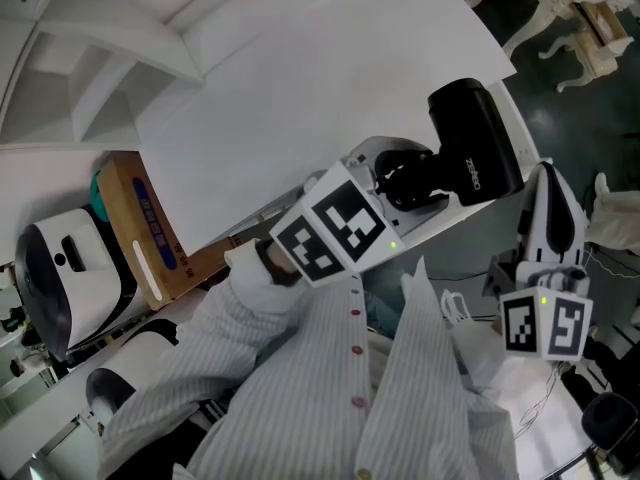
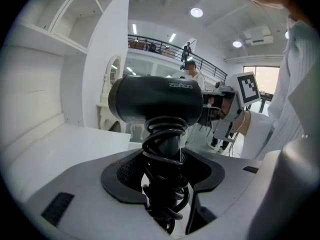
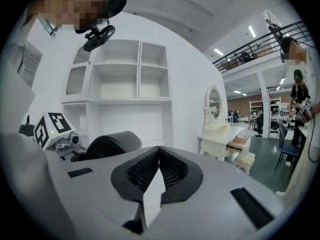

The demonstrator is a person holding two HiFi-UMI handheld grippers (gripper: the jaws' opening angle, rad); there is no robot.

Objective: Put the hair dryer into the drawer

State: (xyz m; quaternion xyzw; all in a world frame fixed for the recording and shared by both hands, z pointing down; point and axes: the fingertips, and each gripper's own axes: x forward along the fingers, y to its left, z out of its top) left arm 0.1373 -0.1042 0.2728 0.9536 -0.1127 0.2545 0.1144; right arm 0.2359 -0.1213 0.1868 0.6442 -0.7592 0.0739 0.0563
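**Observer:** Start at the left fingers. What do they hold?

**Operator:** My left gripper has its fingers set fairly wide and clamped on the handle of the black hair dryer, one pad on each side. The black coiled cord is wound round that handle and lies inside the grip with it. The dryer's barrel lies crosswise above the fingers.

**Observer:** And the right fingers?

**Operator:** On my right gripper the fingers are brought together with their tips touching, and nothing is between them. In the right gripper view, one grilled end of the hair dryer shows to the left of these fingers. The left gripper's marker cube sits just left of the dryer.

**Observer:** Where is the dryer in the head view?

**Operator:** It is carried in my left gripper and shows against the right edge of the white worktop. My right gripper is to the right of the dryer and lower in the picture, apart from it. My striped sleeve runs down and left from the dryer. A cardboard box stands well to the dryer's left. In the right gripper view, white shelves rise behind the dryer.
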